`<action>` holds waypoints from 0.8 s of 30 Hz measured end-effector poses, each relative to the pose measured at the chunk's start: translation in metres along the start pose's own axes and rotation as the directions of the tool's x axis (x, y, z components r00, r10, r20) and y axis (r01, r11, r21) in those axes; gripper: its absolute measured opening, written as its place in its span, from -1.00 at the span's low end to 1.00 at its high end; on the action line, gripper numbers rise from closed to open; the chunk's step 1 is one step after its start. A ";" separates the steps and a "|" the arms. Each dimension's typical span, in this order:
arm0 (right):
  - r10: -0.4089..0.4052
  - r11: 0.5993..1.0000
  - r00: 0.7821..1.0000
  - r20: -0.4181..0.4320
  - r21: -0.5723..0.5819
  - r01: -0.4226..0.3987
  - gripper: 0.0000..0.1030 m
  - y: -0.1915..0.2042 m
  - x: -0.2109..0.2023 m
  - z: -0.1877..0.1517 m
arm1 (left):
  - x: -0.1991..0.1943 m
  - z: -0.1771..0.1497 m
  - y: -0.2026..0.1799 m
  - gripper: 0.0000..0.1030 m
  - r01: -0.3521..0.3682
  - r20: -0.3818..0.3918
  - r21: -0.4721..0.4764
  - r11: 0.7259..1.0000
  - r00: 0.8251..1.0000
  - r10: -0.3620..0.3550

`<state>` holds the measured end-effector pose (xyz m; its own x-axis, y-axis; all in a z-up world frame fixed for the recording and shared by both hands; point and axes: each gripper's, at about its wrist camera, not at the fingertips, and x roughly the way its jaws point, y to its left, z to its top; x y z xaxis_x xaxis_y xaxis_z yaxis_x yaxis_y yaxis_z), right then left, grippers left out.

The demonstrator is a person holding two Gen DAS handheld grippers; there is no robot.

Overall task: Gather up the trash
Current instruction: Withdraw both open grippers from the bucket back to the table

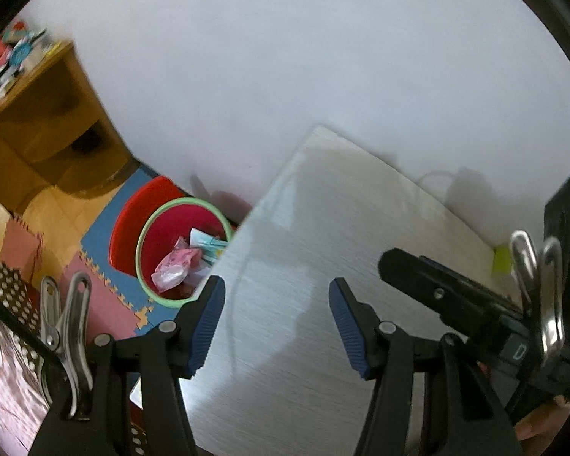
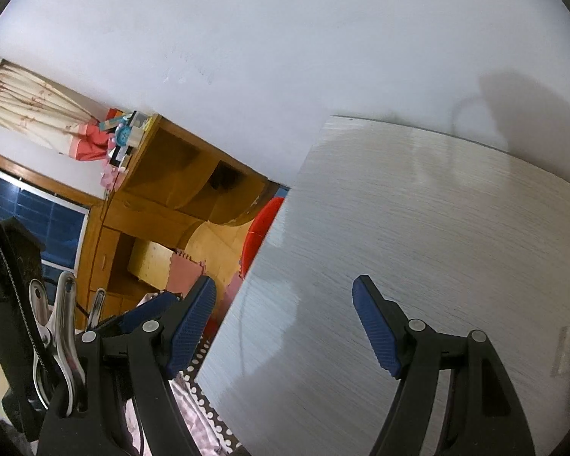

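1. Left gripper [image 1: 277, 323]: jaws apart with nothing between the blue pads; it hangs over the near left part of the pale wood-grain surface [image 1: 323, 247], angled steeply down.
2. Right gripper [image 2: 283, 326]: jaws spread wide and empty, also above the surface, its left finger past the surface's left edge. Its black body shows at the right of the left wrist view.
3. Trash bin [image 1: 178, 250]: a red bin with a green rim standing on the floor just beside the surface's left edge, in front of a red stool [image 1: 133, 224]. That spot lets items be dropped straight off the edge.
4. Trash [image 1: 176, 268]: a pink crumpled wrapper and a light blue packet lie inside the bin.
5. Remaining items: a small yellow-green object [image 1: 501, 260] sits near the far right edge of the surface; what it is cannot be told. Something clear and faint lies at the right edge in the right wrist view.
6. Judgement: with both grippers empty, collection appears partly done.
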<state>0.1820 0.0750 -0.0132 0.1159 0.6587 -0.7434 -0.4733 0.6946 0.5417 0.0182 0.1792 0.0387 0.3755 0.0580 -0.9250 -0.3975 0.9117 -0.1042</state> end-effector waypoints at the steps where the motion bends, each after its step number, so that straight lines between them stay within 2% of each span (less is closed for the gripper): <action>1: 0.000 1.000 1.000 0.006 -0.005 0.000 0.48 -0.003 -0.004 -0.001 | -0.001 -0.001 -0.006 0.17 -0.001 0.004 0.015 1.000 1.000 0.001; 7: 0.004 1.000 0.999 0.051 -0.002 -0.004 0.48 -0.015 -0.027 -0.006 | -0.011 -0.006 -0.043 0.17 -0.008 0.041 0.078 0.997 0.999 0.005; 13: -0.015 1.000 0.990 0.141 -0.004 0.016 0.48 -0.040 -0.066 -0.016 | -0.015 -0.014 -0.091 0.17 0.000 0.074 0.201 0.980 0.997 -0.015; 21: -0.127 0.988 0.961 0.244 0.111 0.103 0.48 -0.089 -0.113 -0.024 | -0.002 -0.027 -0.159 0.17 0.025 0.109 0.338 0.941 0.992 -0.066; 24: -0.139 0.985 0.952 0.271 0.140 0.104 0.48 -0.108 -0.133 -0.032 | -0.007 -0.039 -0.186 0.17 0.027 0.149 0.410 0.912 0.984 -0.096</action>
<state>0.1897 -0.0969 0.0148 0.4128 0.6094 -0.6769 -0.3321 0.7928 0.5111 0.0566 -0.0066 0.0499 0.5321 0.0303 -0.8461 -0.0090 0.9995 0.0301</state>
